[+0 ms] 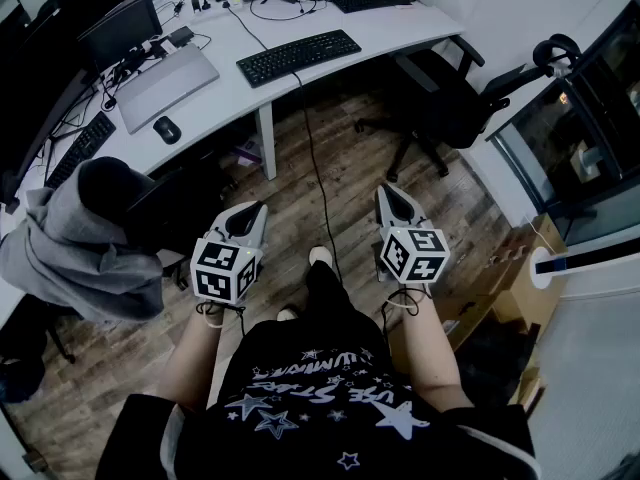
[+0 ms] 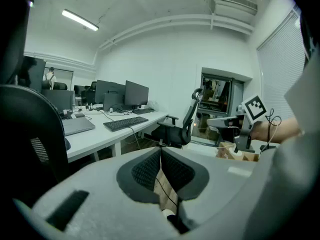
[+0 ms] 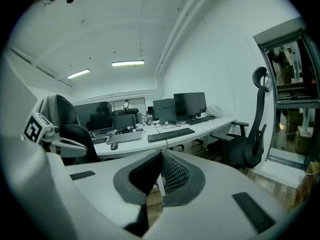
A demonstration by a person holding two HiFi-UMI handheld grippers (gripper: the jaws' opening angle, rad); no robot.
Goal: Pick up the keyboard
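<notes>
Keyboard (image 1: 298,57): black, full-size, cabled; lies flat on the desk near its front edge, at 12 o'clock from both grippers and well apart from them; taken as the task's own, being the nearest of three in sight
Handling, judged: light, stiff plastic slab; low and smooth at the sides, so apt to slip; keycaps not fit to bear a pinch
Hold, judged: the two short ends, one gripper to each; mind the cable (image 1: 312,148), which leaves the rear edge and drops to the floor at 6 o'clock
Left gripper (image 1: 258,210): jaws pressed together; nothing between them
Right gripper (image 1: 388,193): the same; empty
Desk (image 1: 400,28): white, smooth, level; closed laptop (image 1: 167,85) and mouse (image 1: 167,129) at 8 o'clock of the keyboard
Room: office; wood-plank floor (image 1: 350,178); black chair (image 1: 440,103) at 4 o'clock of the keyboard; chair draped with grey hoodie (image 1: 75,253) at 9 o'clock of the left gripper
</notes>
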